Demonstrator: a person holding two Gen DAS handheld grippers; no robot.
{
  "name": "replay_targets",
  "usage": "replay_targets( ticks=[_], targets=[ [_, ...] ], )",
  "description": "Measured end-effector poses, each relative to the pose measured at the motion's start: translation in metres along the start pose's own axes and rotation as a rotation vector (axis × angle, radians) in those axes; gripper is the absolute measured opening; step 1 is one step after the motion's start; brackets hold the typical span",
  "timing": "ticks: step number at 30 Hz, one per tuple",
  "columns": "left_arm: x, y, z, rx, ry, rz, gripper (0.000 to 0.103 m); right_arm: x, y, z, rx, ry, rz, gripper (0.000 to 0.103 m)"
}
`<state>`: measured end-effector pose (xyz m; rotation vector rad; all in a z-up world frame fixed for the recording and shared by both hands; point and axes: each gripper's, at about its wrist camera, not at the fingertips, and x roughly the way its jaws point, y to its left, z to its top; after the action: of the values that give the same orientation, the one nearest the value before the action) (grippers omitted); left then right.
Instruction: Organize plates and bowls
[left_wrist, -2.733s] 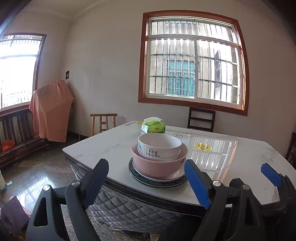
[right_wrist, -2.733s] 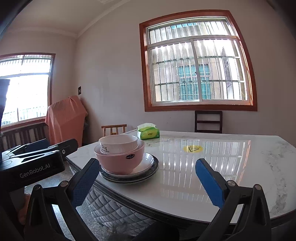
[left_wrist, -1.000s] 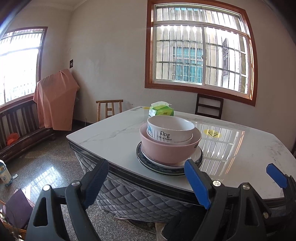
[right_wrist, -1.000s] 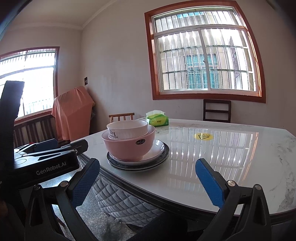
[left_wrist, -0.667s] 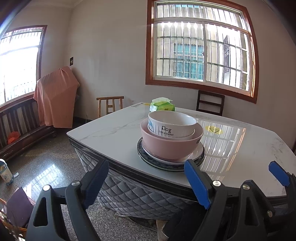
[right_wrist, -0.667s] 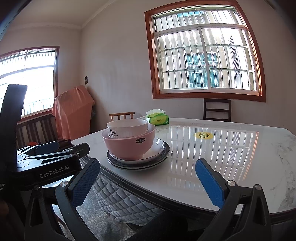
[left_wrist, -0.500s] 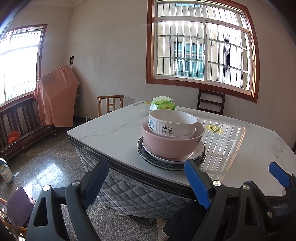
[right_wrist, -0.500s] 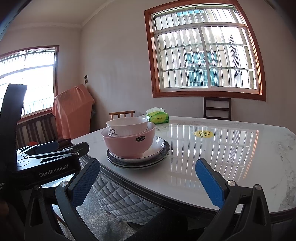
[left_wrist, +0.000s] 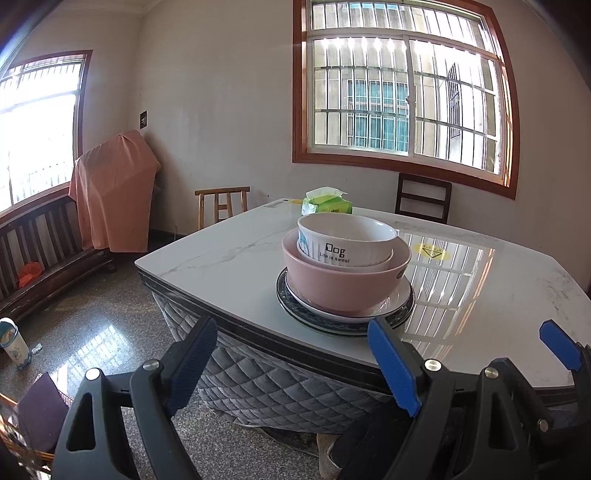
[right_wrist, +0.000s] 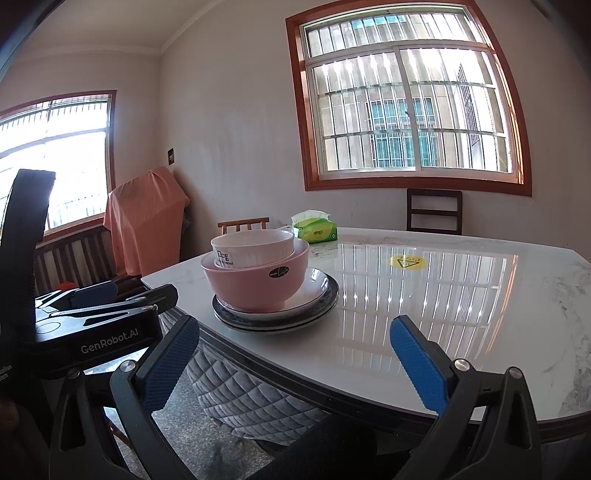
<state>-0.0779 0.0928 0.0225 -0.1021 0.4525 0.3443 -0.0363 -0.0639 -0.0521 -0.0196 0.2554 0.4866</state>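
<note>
A white bowl (left_wrist: 345, 238) (right_wrist: 253, 248) marked "Dog" nests in a pink bowl (left_wrist: 343, 282) (right_wrist: 258, 284). Both sit on a white plate (left_wrist: 397, 299) (right_wrist: 314, 286) stacked on a dark-rimmed plate (left_wrist: 332, 326) (right_wrist: 280, 323), near the marble table's (left_wrist: 229, 258) (right_wrist: 443, 314) front corner. My left gripper (left_wrist: 291, 363) hangs open just short of the table edge, below the stack, with nothing between its fingers. My right gripper (right_wrist: 295, 365) is open too, empty, in front of the table to the right of the stack. The left gripper's body (right_wrist: 96, 325) shows at the left in the right wrist view.
A green tissue pack (left_wrist: 327, 205) (right_wrist: 314, 230) lies at the table's far side and a yellow sticker (left_wrist: 430, 253) (right_wrist: 406, 262) marks its middle. Chairs (left_wrist: 423, 197) (left_wrist: 221, 205) stand beyond the table. A bench (left_wrist: 44, 254) with an orange cloth (left_wrist: 114, 192) lines the left wall.
Both grippers have come closer to the table and the stack, which looms larger. Both have stayed open, and the bowls and plates have not moved.
</note>
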Motion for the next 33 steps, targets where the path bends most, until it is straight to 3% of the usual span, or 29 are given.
replay_targets(
  ticks=[33],
  targets=[
    [0.017,-0.013,-0.003,0.08,0.033,0.047,0.086,0.006,-0.009,-0.002,0.043,0.035,-0.01,0.103]
  ],
)
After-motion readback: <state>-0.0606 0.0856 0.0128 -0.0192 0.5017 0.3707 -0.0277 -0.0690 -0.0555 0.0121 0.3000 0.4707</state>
